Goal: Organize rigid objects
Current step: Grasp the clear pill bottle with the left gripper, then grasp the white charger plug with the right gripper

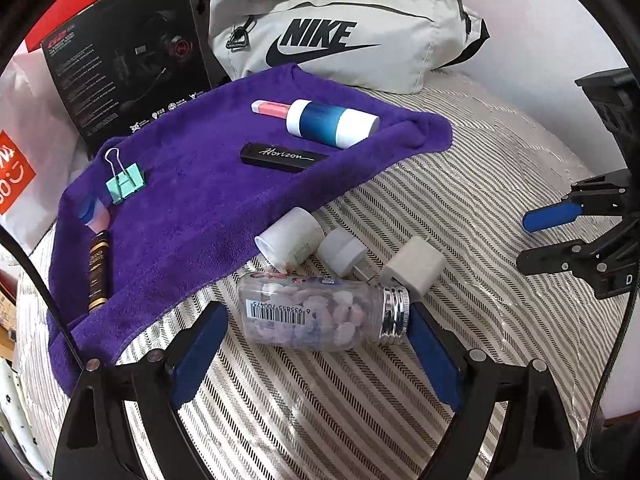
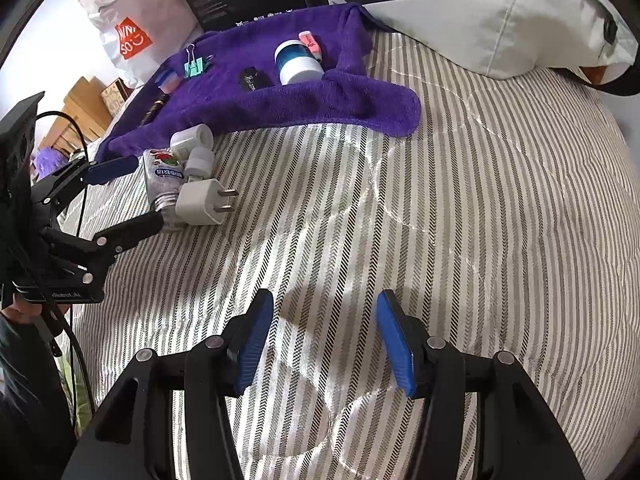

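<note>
A clear bottle [image 1: 304,316] of pale pebbles with a silver cap lies on its side between the wide-apart jaws of my left gripper [image 1: 316,310]; the left pad stands clear of its base. Behind it lie a white pot [image 1: 290,238], a small white adapter [image 1: 344,254] and a white charger plug [image 1: 414,270]. The purple towel [image 1: 192,208] holds a blue-and-white jar [image 1: 332,122], a pink eraser [image 1: 272,109], a black "Horizon" case [image 1: 284,156], a mint binder clip [image 1: 124,182] and a dark tube [image 1: 98,268]. My right gripper [image 2: 325,298] hangs open over bare striped cloth.
A grey Nike bag [image 1: 352,32] and a black carton [image 1: 124,60] stand behind the towel. A white shopping bag [image 2: 128,28] sits at the far left. The striped bedspread [image 2: 440,200] stretches out to the right of the pile.
</note>
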